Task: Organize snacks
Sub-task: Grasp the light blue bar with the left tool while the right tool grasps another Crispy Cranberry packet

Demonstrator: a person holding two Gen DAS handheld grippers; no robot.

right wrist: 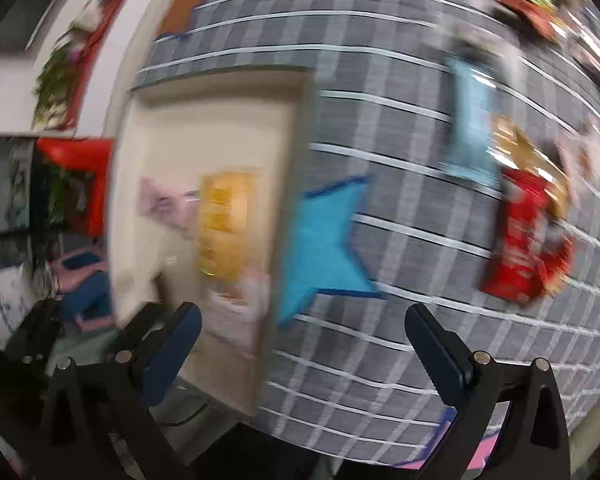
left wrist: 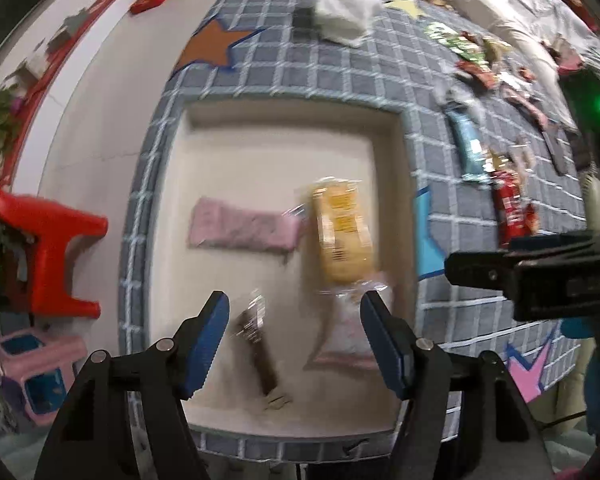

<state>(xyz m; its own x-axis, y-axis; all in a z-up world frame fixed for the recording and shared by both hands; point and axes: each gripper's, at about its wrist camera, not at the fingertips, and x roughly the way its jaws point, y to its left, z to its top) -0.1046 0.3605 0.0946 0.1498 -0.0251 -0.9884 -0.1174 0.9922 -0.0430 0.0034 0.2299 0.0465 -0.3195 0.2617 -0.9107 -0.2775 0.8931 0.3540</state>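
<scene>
Jaws on both grippers spread wide, nothing held. I see my left gripper (left wrist: 294,330) low in frame, tilted down over the cream tray (left wrist: 284,124), which holds a pink packet (left wrist: 242,229), yellow packet (left wrist: 342,236), dark bar (left wrist: 260,350) and clear pink-edged packet (left wrist: 346,334). Right gripper (right wrist: 300,344) hangs over the grey checked rug (right wrist: 400,220), above the blue star (right wrist: 324,240); view blurred. Red packet (right wrist: 522,240) and light blue packet (right wrist: 470,128) lie right of frame on the rug.
</scene>
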